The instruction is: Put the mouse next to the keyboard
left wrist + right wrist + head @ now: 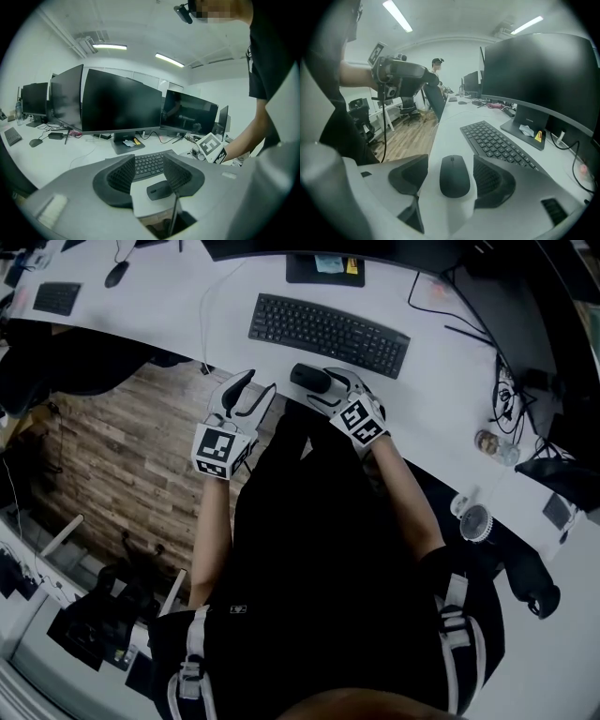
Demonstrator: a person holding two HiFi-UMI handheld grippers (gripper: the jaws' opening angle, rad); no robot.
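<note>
The black mouse (309, 379) lies on the white desk (441, 381) close to its front edge, in front of the black keyboard (328, 334). My right gripper (325, 387) reaches around the mouse. In the right gripper view the mouse (454, 178) rests between the two pads with a narrow gap on each side, so the right gripper (450, 164) is open, and the keyboard (497, 140) runs ahead to the right. My left gripper (256, 385) hangs open and holds nothing at the desk's edge. Beyond the left gripper (149, 161) are the mouse (159, 190) and keyboard (149, 164).
A monitor stand (323, 268) sits behind the keyboard, with large monitors (122, 103) above it. Cables (506, 390), a small jar (487, 442) and a round white object (475, 521) lie on the right of the desk. A second keyboard (56, 298) is far left. Wooden floor (122, 456) is below.
</note>
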